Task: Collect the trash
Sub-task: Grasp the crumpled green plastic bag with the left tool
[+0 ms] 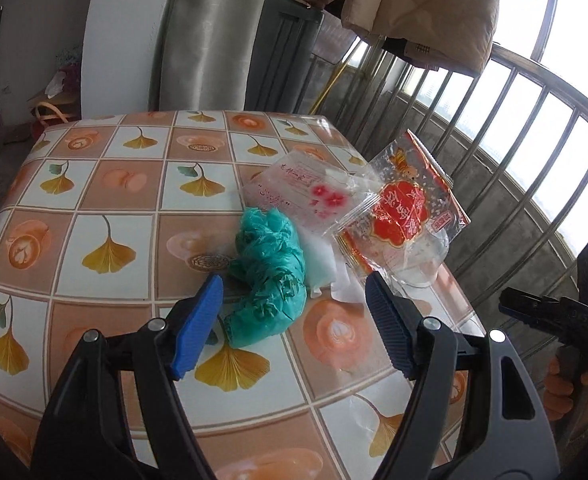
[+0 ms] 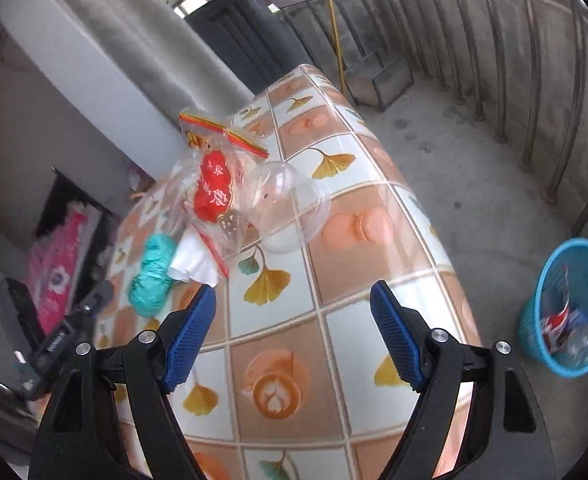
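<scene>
Trash lies on a table with a tiled leaf-pattern cloth [image 1: 106,216]. A crumpled teal plastic bag [image 1: 268,280] sits just ahead of my left gripper [image 1: 290,300], whose jaws stand open around its near end without touching it. Beside the bag are white tissue [image 1: 325,272], a clear wrapper with pink flowers [image 1: 301,196] and a red-printed clear wrapper [image 1: 405,212]. In the right wrist view my right gripper [image 2: 294,308] hangs open and empty over the cloth [image 2: 333,320], short of a clear plastic cup [image 2: 290,204], the red wrapper [image 2: 214,188] and the teal bag [image 2: 152,276].
A blue mesh waste basket [image 2: 573,304] with some trash in it stands on the concrete floor right of the table. Metal railing [image 1: 513,152] runs behind the table. The other gripper and a gloved hand [image 1: 573,372] show at the right edge of the left wrist view.
</scene>
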